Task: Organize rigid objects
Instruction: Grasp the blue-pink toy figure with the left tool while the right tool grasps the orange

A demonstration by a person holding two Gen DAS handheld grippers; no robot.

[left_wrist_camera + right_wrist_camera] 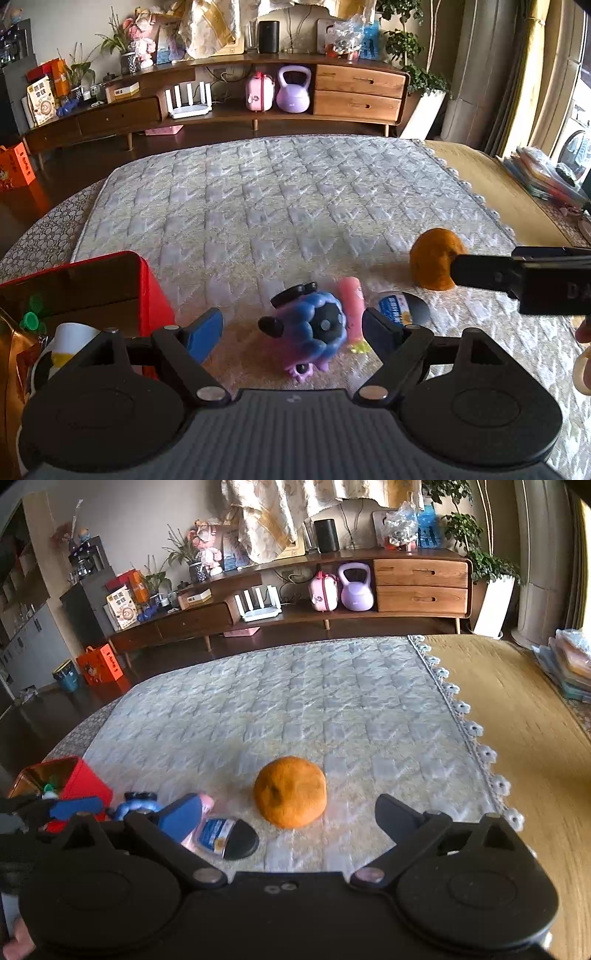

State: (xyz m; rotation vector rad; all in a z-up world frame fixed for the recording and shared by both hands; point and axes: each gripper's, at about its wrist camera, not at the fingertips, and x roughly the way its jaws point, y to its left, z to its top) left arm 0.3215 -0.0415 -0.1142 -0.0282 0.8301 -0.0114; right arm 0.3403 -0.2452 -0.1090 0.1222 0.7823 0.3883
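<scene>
Your left gripper (291,330) is wide open around the blue toy (314,332); it hides the pink thing (352,295). Your right gripper (291,818) (open too) faces the orange (290,792), with bare quilt (295,701) beyond.

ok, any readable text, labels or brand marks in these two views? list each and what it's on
"DA", cut off by the frame edge: on the right gripper body, seen from the left wrist view.
Blue label on the small black-capped jar: print too blurred to read.
Chinese characters on the snack box on the TV cabinet: too small to read.
Orange gift box on the floor: markings unreadable.
Nothing else legible.
</scene>
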